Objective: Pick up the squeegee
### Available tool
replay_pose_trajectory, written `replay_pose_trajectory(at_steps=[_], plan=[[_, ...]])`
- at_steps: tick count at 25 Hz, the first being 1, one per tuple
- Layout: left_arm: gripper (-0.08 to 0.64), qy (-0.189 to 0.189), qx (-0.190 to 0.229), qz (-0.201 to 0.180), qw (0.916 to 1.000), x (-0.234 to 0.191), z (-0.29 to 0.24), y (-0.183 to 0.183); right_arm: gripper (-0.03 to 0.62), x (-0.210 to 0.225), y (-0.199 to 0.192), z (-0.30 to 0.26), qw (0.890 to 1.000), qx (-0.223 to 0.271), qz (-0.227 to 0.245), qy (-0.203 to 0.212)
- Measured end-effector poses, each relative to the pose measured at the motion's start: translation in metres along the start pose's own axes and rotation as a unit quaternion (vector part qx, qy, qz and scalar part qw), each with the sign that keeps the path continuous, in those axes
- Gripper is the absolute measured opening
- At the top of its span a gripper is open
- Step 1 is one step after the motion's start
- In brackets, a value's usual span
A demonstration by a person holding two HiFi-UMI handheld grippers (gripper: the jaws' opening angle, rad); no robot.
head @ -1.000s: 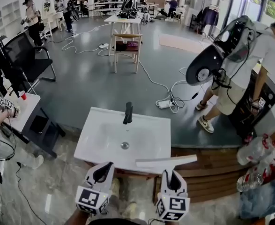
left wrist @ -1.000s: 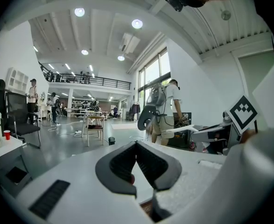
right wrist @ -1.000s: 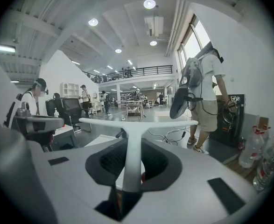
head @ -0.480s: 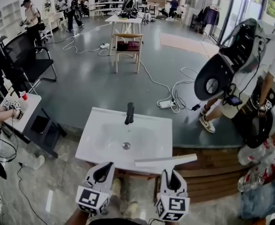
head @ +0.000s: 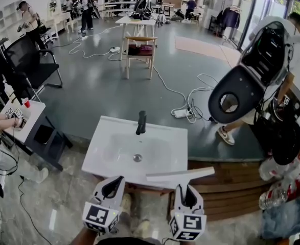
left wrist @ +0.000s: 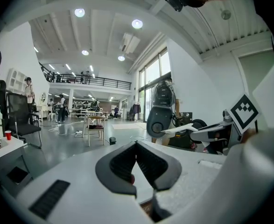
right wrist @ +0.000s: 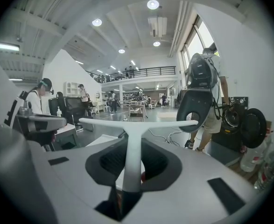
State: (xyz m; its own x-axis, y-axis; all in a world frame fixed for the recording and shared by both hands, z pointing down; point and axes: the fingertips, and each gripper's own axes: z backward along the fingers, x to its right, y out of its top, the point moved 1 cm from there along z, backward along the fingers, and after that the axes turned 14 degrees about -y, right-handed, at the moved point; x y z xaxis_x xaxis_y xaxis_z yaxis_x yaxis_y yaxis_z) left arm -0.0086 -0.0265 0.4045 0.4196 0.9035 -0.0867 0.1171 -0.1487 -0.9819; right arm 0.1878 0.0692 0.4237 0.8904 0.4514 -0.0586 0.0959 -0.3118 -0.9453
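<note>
At 6 o'clock in the head view are two grippers. The left gripper (left wrist: pixel 136 143) has its jaw tips together with nothing between them. The right gripper (right wrist: pixel 129 144) is clamped on the stem of the single white plastic T-shaped squeegee (head: pixel 180 176), held clear of any surface, its blade lying crosswise at the near edge of the sink. Just beyond, at centre, the one white rectangular sink basin (head: pixel 109 131) has a round metal drain (head: pixel 137 157) in its bowl and a black tap (head: pixel 140 122) at its far rim. At 4 o'clock lie two clear plastic bottles (head: pixel 276 166); what they contain I cannot tell. At 9 o'clock one small red cup (head: pixel 26 104) stands on a white side table (head: pixel 31 120). Far off at 12 o'clock, one wooden chair (head: pixel 138 39) carries a dark red bundle (head: pixel 143 50) on its seat.
</note>
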Motion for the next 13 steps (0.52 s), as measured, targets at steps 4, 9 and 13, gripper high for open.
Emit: replay_pose_trajectory(at_steps=[4,9,13], plan=[[0.002,-0.003,0.0,-0.005,1.0,0.002,0.0,0.005,0.077,0.001,0.003,0.002,1.0,-0.003,0.001,0.0],[0.002,-0.003,-0.007,-0.001,1.0,0.007,-0.003,0.001,0.077,0.007,-0.004,0.001,1.0,-0.003,-0.001,0.0],[0.002,0.003,-0.006,0.003,1.0,0.008,-0.008,0.002,0.077,0.011,-0.005,-0.001,1.0,-0.001,-0.001,0.002]])
